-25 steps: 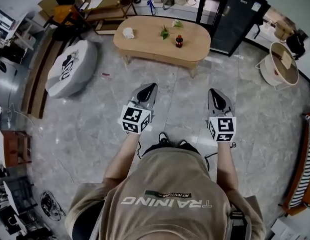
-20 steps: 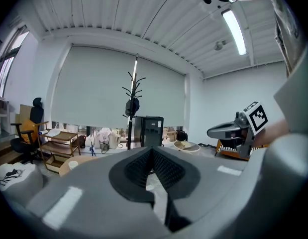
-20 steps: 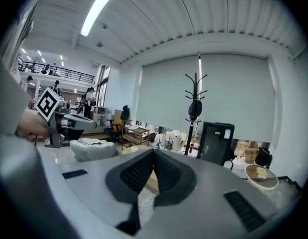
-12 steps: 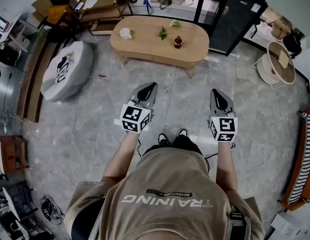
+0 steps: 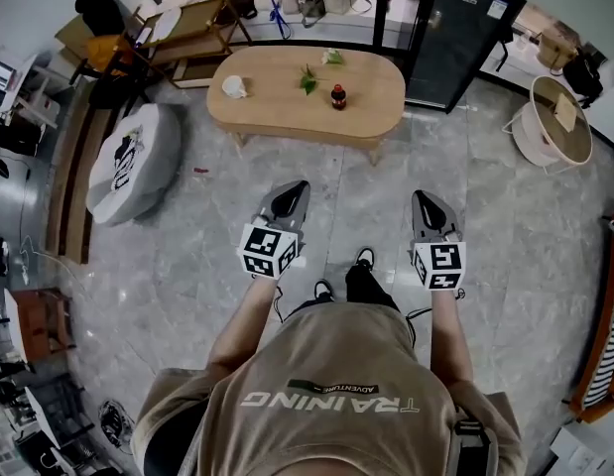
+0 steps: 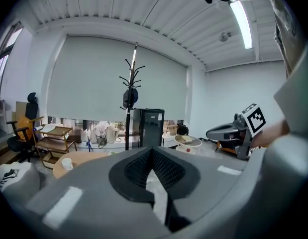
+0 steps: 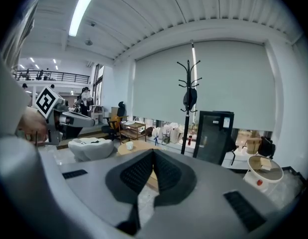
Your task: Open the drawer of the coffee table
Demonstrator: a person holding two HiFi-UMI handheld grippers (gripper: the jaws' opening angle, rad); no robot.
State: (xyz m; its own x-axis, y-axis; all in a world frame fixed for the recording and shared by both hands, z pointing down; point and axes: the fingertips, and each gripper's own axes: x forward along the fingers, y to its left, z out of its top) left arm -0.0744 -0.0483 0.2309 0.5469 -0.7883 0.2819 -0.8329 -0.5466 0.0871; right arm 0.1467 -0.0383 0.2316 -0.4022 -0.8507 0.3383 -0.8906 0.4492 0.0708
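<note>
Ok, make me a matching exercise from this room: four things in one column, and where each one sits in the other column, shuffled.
Things:
1 white cup
2 dark bottle
3 grey pouf
4 black cabinet

Places:
A on the floor, left of the coffee table
B on the tabletop, near its left end
C standing behind the table's right end
D on the tabletop, a little right of centre

Pairs: 1-B, 2-D, 3-A, 4-C
</note>
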